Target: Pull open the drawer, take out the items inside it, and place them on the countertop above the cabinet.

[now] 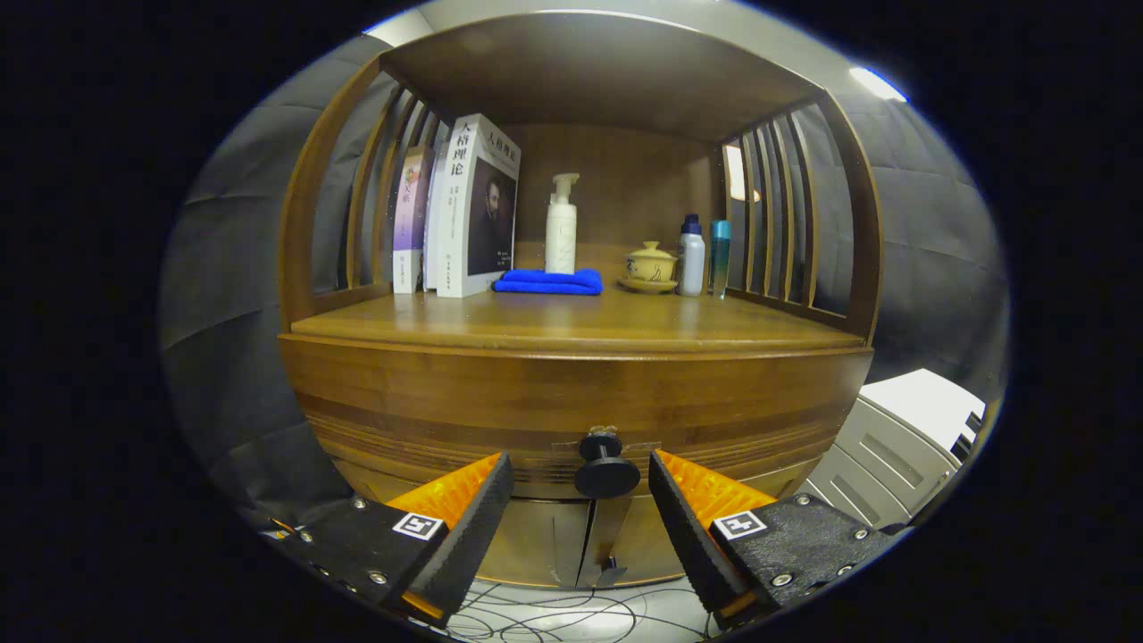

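Below the countertop, claw gapes around drawer knob

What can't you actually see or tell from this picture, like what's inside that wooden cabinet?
- Gripper view: the contents of the closed wooden drawer are hidden behind its front.
- The open tongs flank the round black drawer knob without touching it; how far ahead it sits is unclear.
- The tall white book hides most of the books behind it.
- The folded blue cloth covers the white pump bottle's base.
- The light grey unit beside the cabinet is cut off by the edge.
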Demonstrator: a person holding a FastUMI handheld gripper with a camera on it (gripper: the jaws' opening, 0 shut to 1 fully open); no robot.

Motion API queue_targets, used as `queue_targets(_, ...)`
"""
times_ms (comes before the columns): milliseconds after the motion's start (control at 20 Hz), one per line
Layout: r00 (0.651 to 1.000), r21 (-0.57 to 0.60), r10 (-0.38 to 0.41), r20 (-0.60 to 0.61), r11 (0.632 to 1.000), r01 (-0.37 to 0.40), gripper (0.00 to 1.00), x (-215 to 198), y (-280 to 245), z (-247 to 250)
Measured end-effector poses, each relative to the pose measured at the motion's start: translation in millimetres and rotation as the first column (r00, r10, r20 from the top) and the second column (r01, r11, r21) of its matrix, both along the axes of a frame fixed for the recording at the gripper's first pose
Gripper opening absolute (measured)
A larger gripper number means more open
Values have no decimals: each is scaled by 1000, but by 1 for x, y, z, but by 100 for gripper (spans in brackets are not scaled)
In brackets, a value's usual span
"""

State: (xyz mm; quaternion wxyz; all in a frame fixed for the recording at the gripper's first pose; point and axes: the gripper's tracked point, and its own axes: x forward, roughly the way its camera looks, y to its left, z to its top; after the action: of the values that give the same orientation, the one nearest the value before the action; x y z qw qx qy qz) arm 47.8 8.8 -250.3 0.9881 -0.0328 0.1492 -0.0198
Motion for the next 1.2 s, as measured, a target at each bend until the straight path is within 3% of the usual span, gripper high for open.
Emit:
queue_targets(150,1000,22,-2,-28,1000,3,90,10,-8,-14)
queue_targets(300,999,77,-32,-10,996,33,73,21,-18,-15)
queue_targets(500,1000,126,-7,-7,992,7,48,25,-15,-21)
queue_targets(900,999,117,-29,36,993,25,30,23,-17,-22)
queue_targets(1200,999,109,-40,19,993,37,28,1,-19,-22)
